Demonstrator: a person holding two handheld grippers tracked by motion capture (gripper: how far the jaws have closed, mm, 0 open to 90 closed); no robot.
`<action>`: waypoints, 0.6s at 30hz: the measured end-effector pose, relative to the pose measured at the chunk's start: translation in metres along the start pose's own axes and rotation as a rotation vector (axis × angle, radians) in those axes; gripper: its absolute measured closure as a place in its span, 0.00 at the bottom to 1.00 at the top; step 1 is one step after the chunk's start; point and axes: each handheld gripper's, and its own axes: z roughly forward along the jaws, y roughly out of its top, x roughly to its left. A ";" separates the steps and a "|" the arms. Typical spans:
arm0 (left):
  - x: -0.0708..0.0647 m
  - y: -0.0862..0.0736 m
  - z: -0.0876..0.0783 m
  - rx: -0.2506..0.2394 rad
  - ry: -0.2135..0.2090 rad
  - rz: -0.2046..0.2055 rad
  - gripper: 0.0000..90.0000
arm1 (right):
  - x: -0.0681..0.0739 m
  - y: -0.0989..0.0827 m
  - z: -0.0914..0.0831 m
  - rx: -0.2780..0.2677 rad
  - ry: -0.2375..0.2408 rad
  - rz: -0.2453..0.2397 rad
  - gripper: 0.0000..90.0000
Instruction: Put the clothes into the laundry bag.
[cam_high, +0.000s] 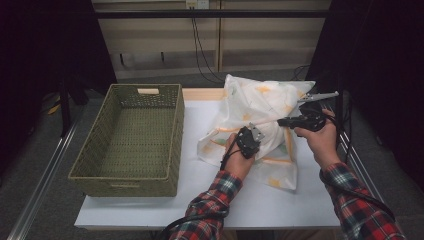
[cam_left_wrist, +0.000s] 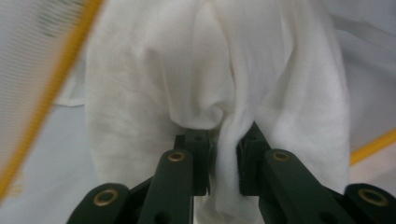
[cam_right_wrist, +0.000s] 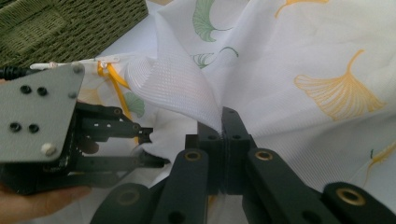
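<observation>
A white cloth (cam_high: 260, 102) printed with yellow and green leaves and edged in orange lies bunched on the table's right half. My left gripper (cam_high: 256, 129) is at the cloth's near left part, and in the left gripper view (cam_left_wrist: 224, 149) its jaws are shut on a fold of the white cloth (cam_left_wrist: 205, 70). My right gripper (cam_high: 281, 121) comes in from the right. The right gripper view (cam_right_wrist: 223, 126) has its jaws pressed together on a raised peak of the cloth (cam_right_wrist: 280, 60). There the left gripper (cam_right_wrist: 149, 147) sits close at the left, also in the fabric.
A green woven basket (cam_high: 172, 145) stands on the left of the white table (cam_high: 260, 200), with nothing inside; its corner (cam_right_wrist: 70, 23) appears in the right gripper view. Dark curtains hang on both sides, and cables run down the back wall.
</observation>
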 end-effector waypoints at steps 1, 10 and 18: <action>0.003 0.000 0.000 -0.005 0.007 -0.004 0.89 | 0.001 0.000 0.000 -0.003 0.002 -0.003 0.99; 0.027 0.006 -0.001 -0.023 0.054 -0.071 0.91 | 0.003 -0.001 0.005 0.003 0.015 -0.010 0.99; 0.042 0.005 0.004 -0.043 0.065 -0.132 0.91 | 0.004 0.000 0.007 0.006 0.029 -0.015 0.99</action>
